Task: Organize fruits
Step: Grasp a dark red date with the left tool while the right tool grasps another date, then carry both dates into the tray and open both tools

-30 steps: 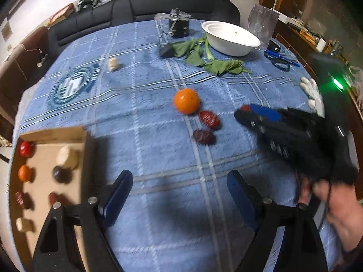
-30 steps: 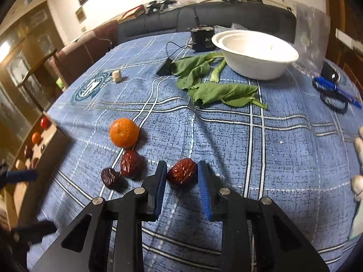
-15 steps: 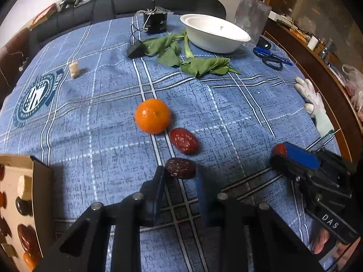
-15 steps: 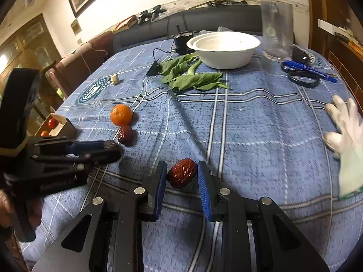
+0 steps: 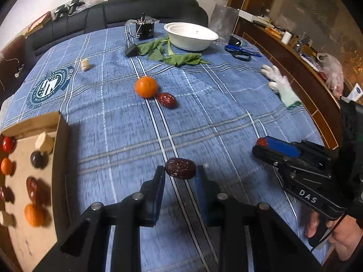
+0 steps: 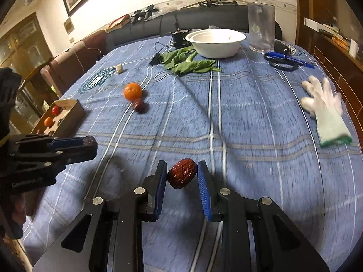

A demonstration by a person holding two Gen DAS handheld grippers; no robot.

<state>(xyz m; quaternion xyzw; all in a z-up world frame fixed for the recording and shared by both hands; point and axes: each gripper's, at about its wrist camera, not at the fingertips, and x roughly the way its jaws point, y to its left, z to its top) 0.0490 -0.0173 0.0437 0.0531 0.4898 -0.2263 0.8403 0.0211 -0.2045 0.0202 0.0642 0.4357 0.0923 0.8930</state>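
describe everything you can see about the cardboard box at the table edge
The cardboard box is a shallow, open-topped tray of plain brown card sitting at the edge of the blue plaid tablecloth. Its raised side wall stands upright and its floor looks flat and unlined. Inside lie loose fruits: a small red one, small orange ones, dark red-brown dates, a dark round one and pale chunks, spread apart in rough rows. Neither gripper touches it.

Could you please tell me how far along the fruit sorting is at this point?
Partly done. Several fruits, including oranges and dates, already lie in the open cardboard box. In hand: the left hand-held gripper clamps a dark wrinkled date, and the right hand-held gripper clamps a reddish-brown date. Still on the blue checked tablecloth: a round orange and a red date.
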